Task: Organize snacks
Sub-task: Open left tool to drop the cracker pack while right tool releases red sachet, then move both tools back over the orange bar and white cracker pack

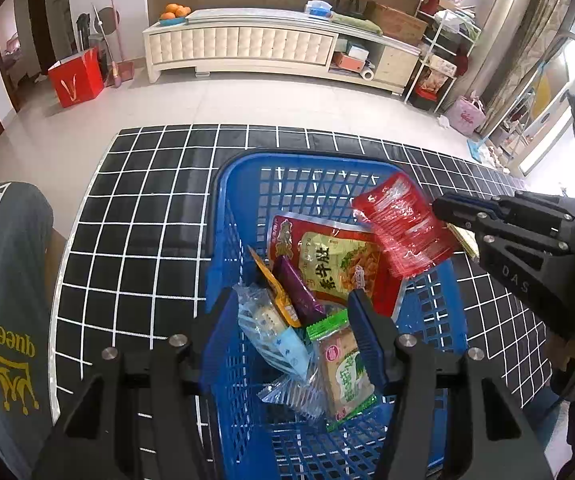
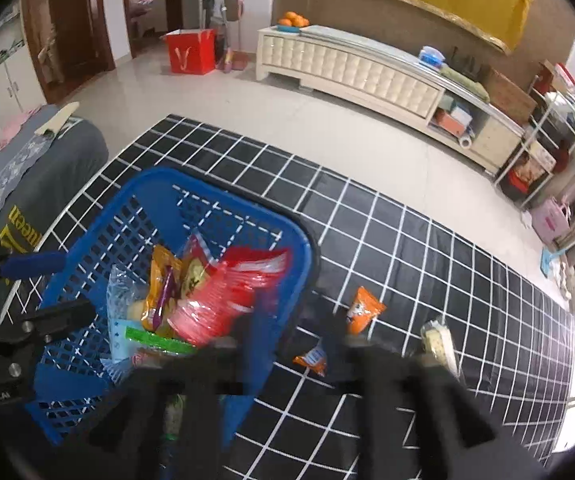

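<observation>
A blue plastic basket (image 1: 223,216) stands on a black grid-patterned mat and holds several snack packets. My left gripper (image 1: 293,320) is open, its fingers reaching into the basket's near end above the snacks, holding nothing. A red packet (image 1: 405,224) hangs tilted over the basket's right rim, just off the tips of my right gripper (image 1: 441,212). In the right wrist view the basket (image 2: 303,248) is at lower left, the red packet (image 2: 223,292) lies at its near side, and my right gripper (image 2: 293,332) is blurred with its fingers apart.
On the mat right of the basket lie two orange packets (image 2: 363,308) (image 2: 311,360) and a pale wrapped snack (image 2: 439,340). A grey cushion (image 1: 7,300) sits left of the mat. A white TV cabinet (image 1: 247,44) and a red bag (image 1: 77,76) stand beyond.
</observation>
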A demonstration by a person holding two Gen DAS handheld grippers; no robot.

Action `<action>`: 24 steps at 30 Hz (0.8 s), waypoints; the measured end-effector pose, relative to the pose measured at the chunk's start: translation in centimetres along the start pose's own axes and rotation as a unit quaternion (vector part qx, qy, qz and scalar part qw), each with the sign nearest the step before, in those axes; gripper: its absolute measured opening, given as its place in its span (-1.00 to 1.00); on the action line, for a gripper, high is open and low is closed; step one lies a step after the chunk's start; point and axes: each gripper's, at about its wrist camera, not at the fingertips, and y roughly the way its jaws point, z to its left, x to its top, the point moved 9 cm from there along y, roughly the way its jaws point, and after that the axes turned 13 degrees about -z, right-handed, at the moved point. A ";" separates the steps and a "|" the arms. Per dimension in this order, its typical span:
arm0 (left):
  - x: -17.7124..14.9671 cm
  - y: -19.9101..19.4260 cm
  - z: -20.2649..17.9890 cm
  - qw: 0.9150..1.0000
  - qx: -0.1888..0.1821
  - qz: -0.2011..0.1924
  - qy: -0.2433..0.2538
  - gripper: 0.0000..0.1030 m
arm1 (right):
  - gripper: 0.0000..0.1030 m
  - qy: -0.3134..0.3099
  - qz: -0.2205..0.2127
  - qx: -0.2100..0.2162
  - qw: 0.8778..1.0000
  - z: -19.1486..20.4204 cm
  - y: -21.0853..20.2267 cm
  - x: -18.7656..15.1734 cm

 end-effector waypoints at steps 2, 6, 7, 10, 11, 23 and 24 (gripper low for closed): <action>-0.1 -0.3 0.0 1.000 -0.001 0.000 -0.002 0.06 | 0.51 0.007 -0.024 -0.007 1.000 -0.4 -1.4 0.4; -0.1 -1.6 -0.9 1.000 -0.001 -0.006 0.001 0.06 | 0.51 0.023 -0.036 0.005 0.999 -1.3 -4.2 0.4; 0.0 -1.8 -1.3 1.000 -0.001 -0.006 0.004 0.06 | 0.51 0.023 -0.039 0.004 0.999 -1.6 -4.9 0.3; 0.2 -2.7 -2.8 1.000 0.000 -0.011 0.014 0.06 | 0.51 0.027 -0.042 -0.002 0.999 -2.9 -6.5 -0.2; 0.2 -3.1 -3.5 1.000 -0.003 -0.014 0.019 0.06 | 0.51 0.031 -0.044 -0.004 0.999 -3.5 -7.1 -0.4; -0.4 -2.9 -13.0 0.997 -0.014 -0.010 0.077 0.23 | 0.52 0.093 -0.037 -0.013 0.995 -11.1 -10.1 -5.4; -0.4 -2.7 -13.8 0.996 -0.014 -0.010 0.083 0.23 | 0.52 0.095 -0.034 -0.018 0.995 -11.9 -10.3 -6.0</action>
